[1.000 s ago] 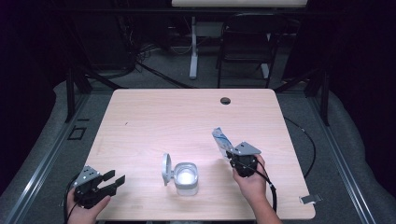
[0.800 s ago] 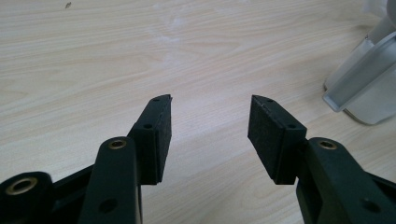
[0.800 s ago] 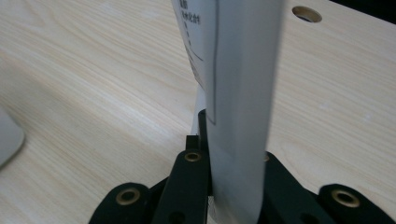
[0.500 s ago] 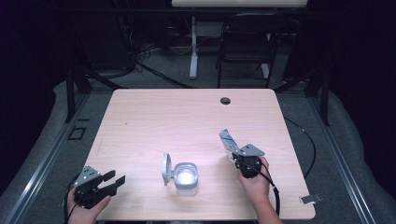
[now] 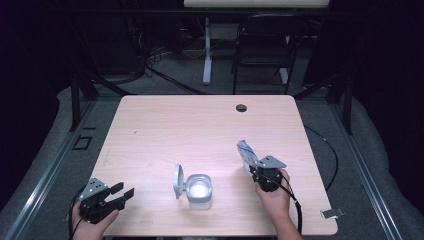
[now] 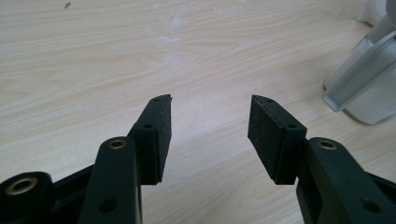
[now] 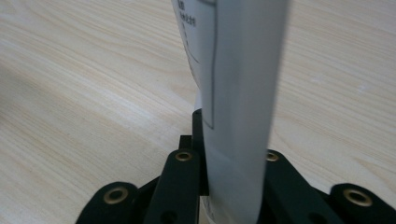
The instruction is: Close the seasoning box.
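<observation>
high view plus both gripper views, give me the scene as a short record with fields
table: light wood
container: small clear tub, hinged lid open, near front edge
left gripper: jaws apart, nothing between them, left of the tub
right gripper: jaws have just been opening, still around a white packet
packet: sticks up from the jaws

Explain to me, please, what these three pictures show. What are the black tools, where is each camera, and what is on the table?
A person sits at a light wooden table and holds a black two-jaw gripper in each hand. One picture comes from a camera above, looking down. The other two come from small cameras riding on each gripper, looking along its jaws.

On the table stands a small translucent white plastic container with its hinged lid flipped open.

The left gripper holds nothing; its jaws stand apart. The right gripper has a flat white-and-blue packet between its jaws, which have just been opening slightly; the packet sticks up from them.
</observation>
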The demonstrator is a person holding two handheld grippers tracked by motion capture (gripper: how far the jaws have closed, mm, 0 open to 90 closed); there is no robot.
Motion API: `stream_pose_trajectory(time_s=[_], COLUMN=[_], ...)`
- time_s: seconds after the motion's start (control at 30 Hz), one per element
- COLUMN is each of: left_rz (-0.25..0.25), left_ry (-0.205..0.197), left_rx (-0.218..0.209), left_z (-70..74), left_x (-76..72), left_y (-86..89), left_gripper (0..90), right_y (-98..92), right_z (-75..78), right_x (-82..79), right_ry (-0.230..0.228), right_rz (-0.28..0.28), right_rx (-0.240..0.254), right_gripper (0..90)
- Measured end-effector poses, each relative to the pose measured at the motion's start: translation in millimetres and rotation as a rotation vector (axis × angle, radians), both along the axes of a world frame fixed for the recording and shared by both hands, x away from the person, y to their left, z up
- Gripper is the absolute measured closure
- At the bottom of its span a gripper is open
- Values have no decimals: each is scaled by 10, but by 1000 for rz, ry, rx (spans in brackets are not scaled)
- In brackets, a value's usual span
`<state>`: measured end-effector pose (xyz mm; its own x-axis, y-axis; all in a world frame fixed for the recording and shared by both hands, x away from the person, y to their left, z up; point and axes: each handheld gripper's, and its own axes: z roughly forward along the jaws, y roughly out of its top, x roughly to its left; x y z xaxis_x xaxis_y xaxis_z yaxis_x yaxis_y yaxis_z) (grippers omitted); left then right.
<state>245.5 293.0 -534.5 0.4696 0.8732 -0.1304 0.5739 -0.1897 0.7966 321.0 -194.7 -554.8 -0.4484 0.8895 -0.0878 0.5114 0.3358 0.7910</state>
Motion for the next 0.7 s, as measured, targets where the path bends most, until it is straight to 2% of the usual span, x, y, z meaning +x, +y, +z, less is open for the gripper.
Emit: stream_pose_trajectory(time_s=[0.2, 0.5, 0.63, 0.7], left_rz=[-1, -2, -2, -2], left_ry=[2, 4, 3, 3], left_rx=[2, 2, -1, -1], left_z=[2, -5, -8, -8], left_x=[-1, 1, 2, 2], left_y=[3, -6, -1, -2], left_gripper=[501, 501, 499, 499], right_y=[-17, -61, -82, -92], right_z=[-16, -42, -61, -64], right_x=[-25, -68, -97, -117], right_ry=[-12, -1, -2, -6], right_rz=[-9, -3, -6, -7], right_rx=[17, 23, 44, 36], right_gripper=[788, 685, 653, 631])
